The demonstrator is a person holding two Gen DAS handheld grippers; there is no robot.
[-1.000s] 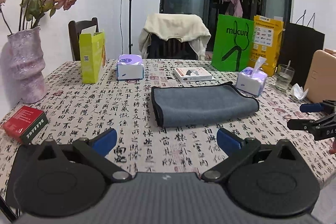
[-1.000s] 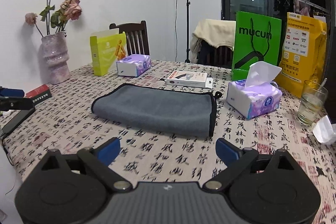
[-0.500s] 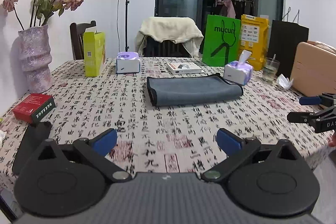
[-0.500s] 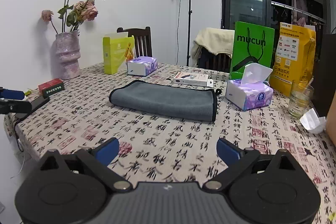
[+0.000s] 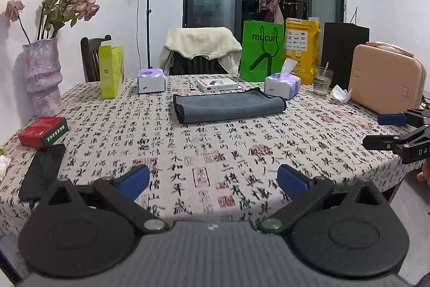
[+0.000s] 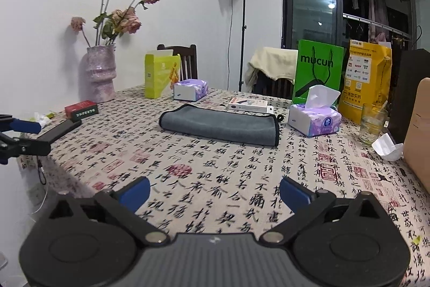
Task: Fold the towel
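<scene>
A grey towel (image 5: 228, 105) with a black hem lies folded into a long flat strip on the patterned tablecloth; it also shows in the right wrist view (image 6: 220, 124). My left gripper (image 5: 213, 180) is open and empty, near the table's front edge, well short of the towel. My right gripper (image 6: 213, 191) is open and empty, also far back from the towel. The right gripper shows at the right edge of the left wrist view (image 5: 389, 131). The left gripper shows at the left edge of the right wrist view (image 6: 24, 136).
Around the towel stand two tissue packs (image 5: 282, 82) (image 5: 150, 81), a flat white box (image 5: 217, 84), a yellow-green carton (image 5: 110, 71), a vase (image 5: 43, 77), a glass (image 5: 322, 81) and a tan case (image 5: 384, 81). A red box (image 5: 43, 131) and a phone (image 5: 43, 171) lie front left.
Both grippers have pulled back from the towel toward the table's front edge and risen a little. The towel lies still. Both stay open.
</scene>
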